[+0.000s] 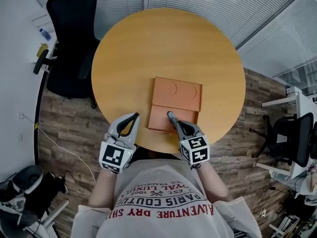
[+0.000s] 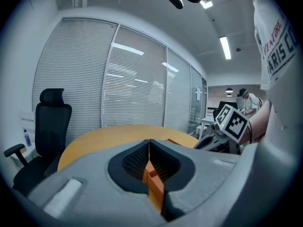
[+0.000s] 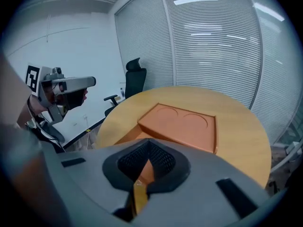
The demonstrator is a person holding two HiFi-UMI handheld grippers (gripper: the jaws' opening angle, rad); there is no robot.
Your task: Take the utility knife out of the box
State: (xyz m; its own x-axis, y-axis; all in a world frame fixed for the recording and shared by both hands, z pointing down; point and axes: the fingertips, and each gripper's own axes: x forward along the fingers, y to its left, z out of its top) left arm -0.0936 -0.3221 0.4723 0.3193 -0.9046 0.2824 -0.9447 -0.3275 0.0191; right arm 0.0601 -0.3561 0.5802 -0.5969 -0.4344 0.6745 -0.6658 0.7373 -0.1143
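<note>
Wood-plank flooring (image 1: 64,128) surrounds a round table (image 1: 148,43) with a smooth, matt, honey-coloured top and a plain curved edge; slatted blinds (image 1: 208,4) close off the far side. Far left: one black high-backed office chair (image 1: 72,38), padded, with armrests, drawn up against the table's left rim; a thin cable (image 1: 64,148) trails across the floor below it. Left gripper (image 1: 134,116): grey moulded shell, ribbed black pads, marker cube (image 1: 116,156) at its rear; jaws pressed together tip to tip with nothing between them, sitting over bare tabletop near the near edge, just left of the box and apart from it. Box (image 1: 177,94): orange, flat, rectangular, lying slightly right of the table's centre and towards the person; its farther panel has a low raised rim and two shallow round recesses side by side, and its nearer panel (image 1: 159,119) is plain and lies lower. Utility knife: not to be made out in any view. Right gripper (image 1: 170,114): same build, marker cube (image 1: 195,150) behind; jaws likewise clenched and empty, tips over the nearer panel's right part, contact with it not clear. Open tabletop runs wide beyond the box and to both sides; the strip between box and near edge is narrow. Far right: a white desk (image 1: 292,100) and a second black chair (image 1: 297,138), well apart from the table.
</note>
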